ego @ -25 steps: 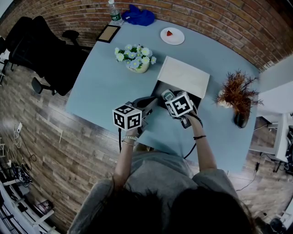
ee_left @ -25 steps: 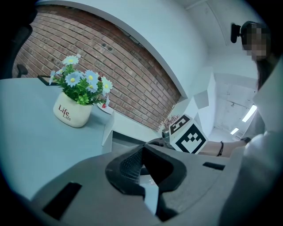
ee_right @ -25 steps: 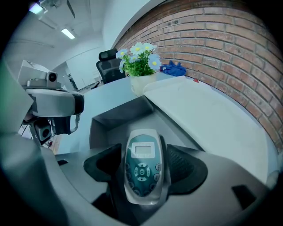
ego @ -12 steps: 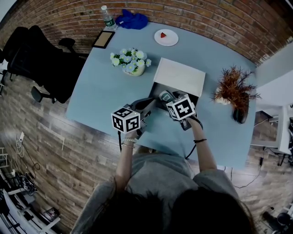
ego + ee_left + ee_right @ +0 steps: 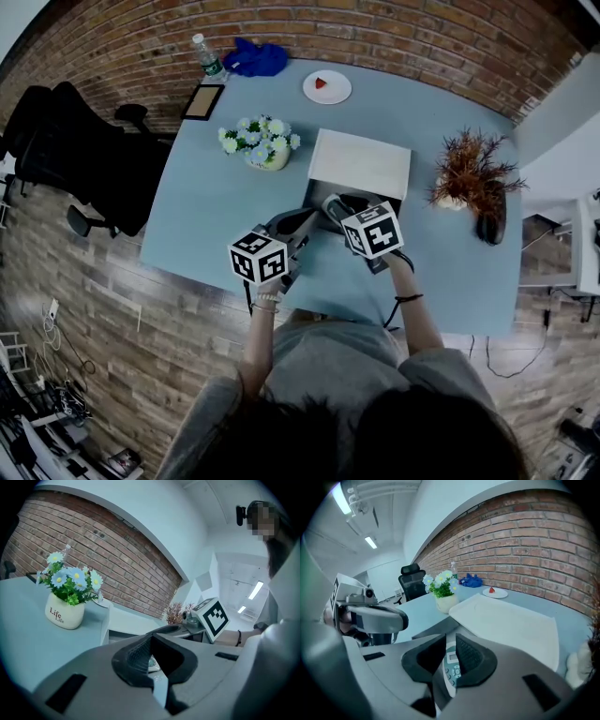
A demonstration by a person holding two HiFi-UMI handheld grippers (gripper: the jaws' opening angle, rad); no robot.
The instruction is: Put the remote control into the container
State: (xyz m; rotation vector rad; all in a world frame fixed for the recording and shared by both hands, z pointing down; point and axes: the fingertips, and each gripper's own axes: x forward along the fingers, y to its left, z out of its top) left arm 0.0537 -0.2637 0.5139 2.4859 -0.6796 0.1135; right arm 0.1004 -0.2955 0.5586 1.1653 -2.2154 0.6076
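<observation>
**A:** What has changed since a second ago?

**B:** The right tongs (image 5: 450,644) have just been closing. They now clench the remote control (image 5: 451,667) by its long edges. The left tongs (image 5: 150,641) have hardly shifted.

**A:** Take me across the scene, left to right.

**B:** Seen from above, a black office chair (image 5: 80,141) stands off the pale blue desk (image 5: 206,206). On the desk's left sits a white pot of blue and white flowers (image 5: 258,148). Next come the left tongs, drawn together, with nothing I can make out between them. Their tips are near the left front corner of the container (image 5: 317,190), a dark box. They are probably waiting there to steady it; whether they touch it I cannot tell. The box's white lid (image 5: 361,162) lies folded back behind it, which leaves the mouth free.

**A:** And the remote?

**B:** It is right of centre, in the right tongs, with its small screen and buttons showing between the pads. It slopes nose-down over the container's near edge, which looks meant for sliding it in end first. I judge it is not lying inside yet. Further right stands a rust-coloured dried plant (image 5: 473,173).

**A:** What's left?

**B:** Lowering it in and letting go.
</observation>
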